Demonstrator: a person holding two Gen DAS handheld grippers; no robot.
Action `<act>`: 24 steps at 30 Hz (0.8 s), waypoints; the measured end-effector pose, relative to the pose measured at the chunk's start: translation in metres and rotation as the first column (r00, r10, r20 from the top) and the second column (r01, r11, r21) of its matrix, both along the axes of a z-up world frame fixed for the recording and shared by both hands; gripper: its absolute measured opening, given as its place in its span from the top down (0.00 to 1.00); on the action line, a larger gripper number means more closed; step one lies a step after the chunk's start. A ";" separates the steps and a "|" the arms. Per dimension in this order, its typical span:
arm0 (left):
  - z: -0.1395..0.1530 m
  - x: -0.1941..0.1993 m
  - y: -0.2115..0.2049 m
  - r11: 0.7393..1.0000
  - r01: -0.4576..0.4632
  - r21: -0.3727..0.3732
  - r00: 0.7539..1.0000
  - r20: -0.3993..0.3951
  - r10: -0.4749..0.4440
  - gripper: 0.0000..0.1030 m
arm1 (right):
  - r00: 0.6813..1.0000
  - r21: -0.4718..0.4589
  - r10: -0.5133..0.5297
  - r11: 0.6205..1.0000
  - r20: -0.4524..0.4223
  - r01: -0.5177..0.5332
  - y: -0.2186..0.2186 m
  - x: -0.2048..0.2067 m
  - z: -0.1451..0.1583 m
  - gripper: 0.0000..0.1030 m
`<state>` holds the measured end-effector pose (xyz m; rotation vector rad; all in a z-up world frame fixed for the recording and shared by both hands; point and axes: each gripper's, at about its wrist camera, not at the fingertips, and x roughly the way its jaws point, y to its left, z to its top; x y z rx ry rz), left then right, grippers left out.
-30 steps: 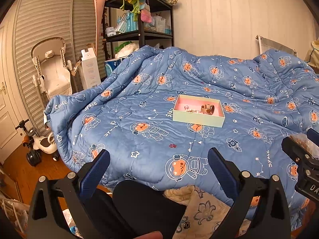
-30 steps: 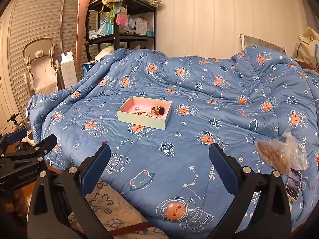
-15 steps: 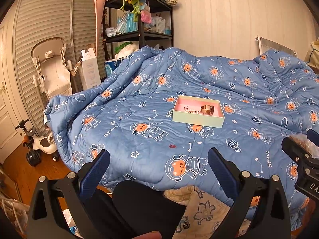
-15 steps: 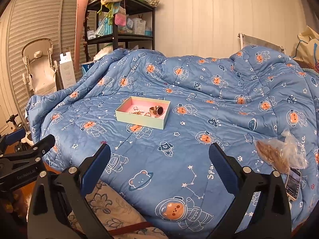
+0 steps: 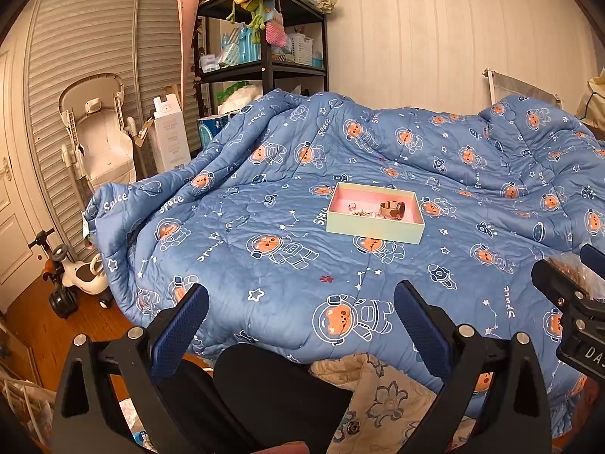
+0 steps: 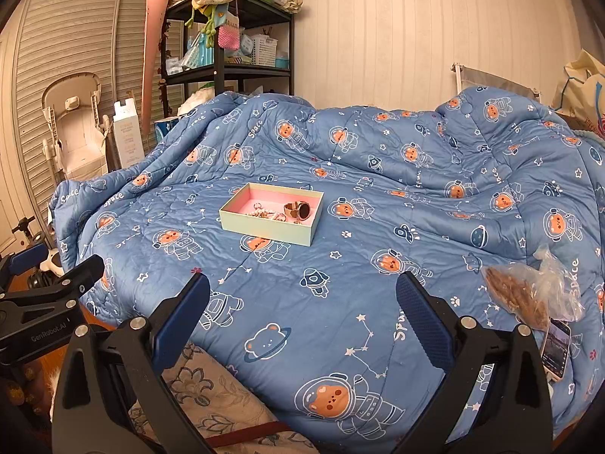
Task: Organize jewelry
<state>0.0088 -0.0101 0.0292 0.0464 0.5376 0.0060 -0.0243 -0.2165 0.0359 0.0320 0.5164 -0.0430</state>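
A shallow pale green box with a pink inside lies on the blue quilt in the middle of the bed. In it lie a rose-gold watch and a small heap of rings and chains. My left gripper is open and empty, well short of the box at the bed's near edge. My right gripper is open and empty, also short of the box. Each gripper shows at the side of the other's view.
A clear bag of brown snacks and a phone lie on the quilt at the right. A black shelf unit, a white baby chair and a ride-on toy stand left of the bed.
The right gripper's view has shifted slightly, with the box drifting a little left. The left gripper has not visibly moved. Both jaws stay open.
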 end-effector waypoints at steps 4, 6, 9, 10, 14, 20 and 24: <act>0.000 0.000 0.000 1.000 0.001 0.000 1.000 0.001 -0.001 0.06 | 1.000 -0.001 0.002 1.000 0.000 -0.002 0.000 0.000 0.000 0.06; 0.000 0.000 0.000 1.000 0.003 0.001 1.000 0.001 -0.003 0.06 | 1.000 -0.002 0.003 1.000 0.000 -0.003 0.000 0.000 0.000 0.06; 0.001 0.000 -0.002 1.000 0.002 0.000 1.000 0.002 -0.002 0.06 | 1.000 -0.001 0.002 1.000 0.000 -0.002 0.001 0.000 0.000 0.06; 0.000 -0.001 -0.002 1.000 0.002 0.000 1.000 0.002 -0.002 0.06 | 1.000 -0.002 0.002 1.000 0.000 -0.002 0.001 0.000 0.000 0.06; 0.000 -0.001 -0.001 1.000 0.003 0.000 1.000 0.003 -0.003 0.06 | 1.000 -0.002 0.002 1.000 0.001 -0.002 0.001 0.000 0.000 0.06; 0.001 -0.001 -0.003 1.000 0.003 0.000 1.000 0.002 -0.003 0.06 | 1.000 -0.002 0.002 1.000 -0.001 -0.002 0.001 0.000 0.000 0.06; 0.001 -0.001 -0.003 1.000 0.006 -0.002 1.000 0.002 -0.006 0.06 | 1.000 -0.003 0.002 1.000 -0.002 -0.002 0.002 0.000 0.000 0.06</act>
